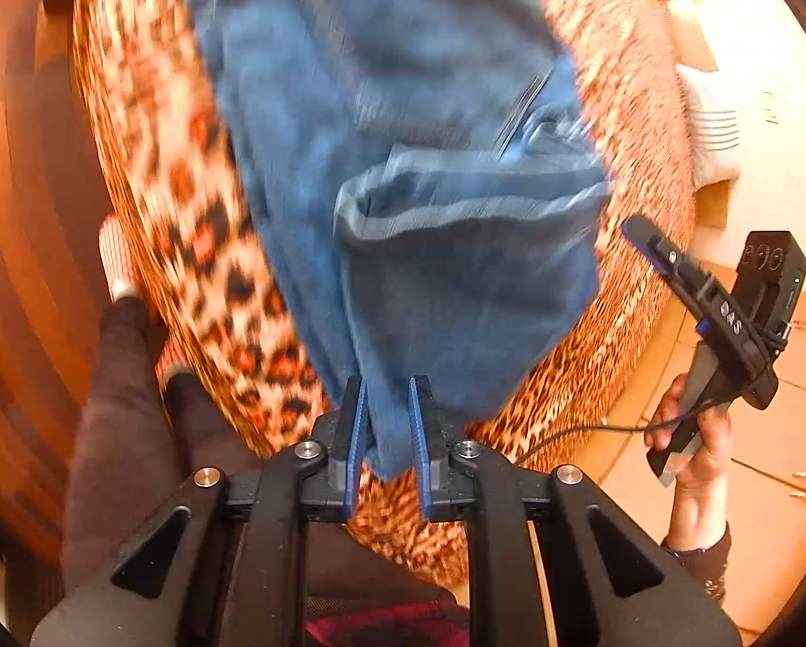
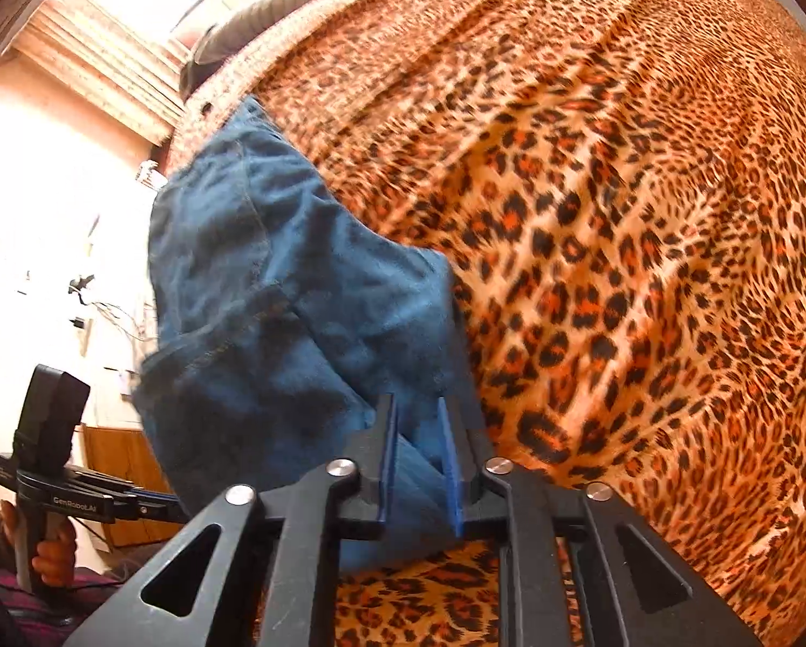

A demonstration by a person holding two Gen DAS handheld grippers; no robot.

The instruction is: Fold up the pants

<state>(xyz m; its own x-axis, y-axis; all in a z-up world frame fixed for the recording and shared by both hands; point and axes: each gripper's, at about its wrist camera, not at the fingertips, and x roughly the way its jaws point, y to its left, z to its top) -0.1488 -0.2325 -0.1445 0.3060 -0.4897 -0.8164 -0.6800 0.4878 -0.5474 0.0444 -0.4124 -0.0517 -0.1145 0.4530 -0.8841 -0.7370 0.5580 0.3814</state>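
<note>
The left tongs [image 1: 387, 404] pinch a blue fabric edge of the jeans [image 1: 381, 162]. The right tongs [image 2: 419, 431] likewise pinch denim between their blue pads. The jeans hang lifted from both, bunched, above the leopard-print bedspread [image 2: 646, 242], their far end trailing onto it. Wooden floor [image 1: 25, 188] lies beside the bed.

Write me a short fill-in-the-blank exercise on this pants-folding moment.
1. The pants are made of blue ____.
2. The bed cover under them has a ____ print.
3. The left gripper is shut on the ____.
4. The right gripper has ____ finger pads.

Missing words: denim; leopard; pants; blue
</note>
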